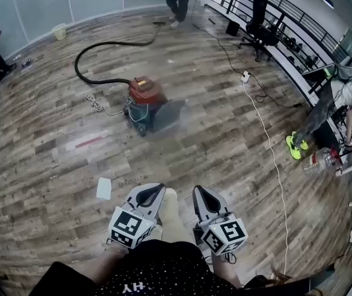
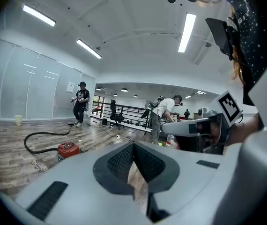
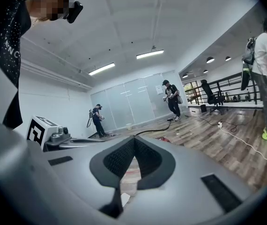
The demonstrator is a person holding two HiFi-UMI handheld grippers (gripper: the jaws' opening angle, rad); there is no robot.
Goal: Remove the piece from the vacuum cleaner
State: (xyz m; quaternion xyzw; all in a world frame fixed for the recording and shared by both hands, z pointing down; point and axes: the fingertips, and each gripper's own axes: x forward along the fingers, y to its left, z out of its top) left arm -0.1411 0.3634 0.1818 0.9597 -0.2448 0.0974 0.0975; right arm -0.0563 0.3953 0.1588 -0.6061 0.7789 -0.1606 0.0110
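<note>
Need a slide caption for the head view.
Left gripper and right gripper, shut and empty, face the red vacuum cleaner on the wood floor.

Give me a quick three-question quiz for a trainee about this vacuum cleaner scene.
1. True or false: the left gripper holds a piece of the vacuum cleaner.
2. The vacuum cleaner's top is: A red, B blue, C yellow.
3. Fill in: the right gripper has its jaws ____.
Key: 1 false, it is shut and empty; 2 A; 3 shut.
</note>
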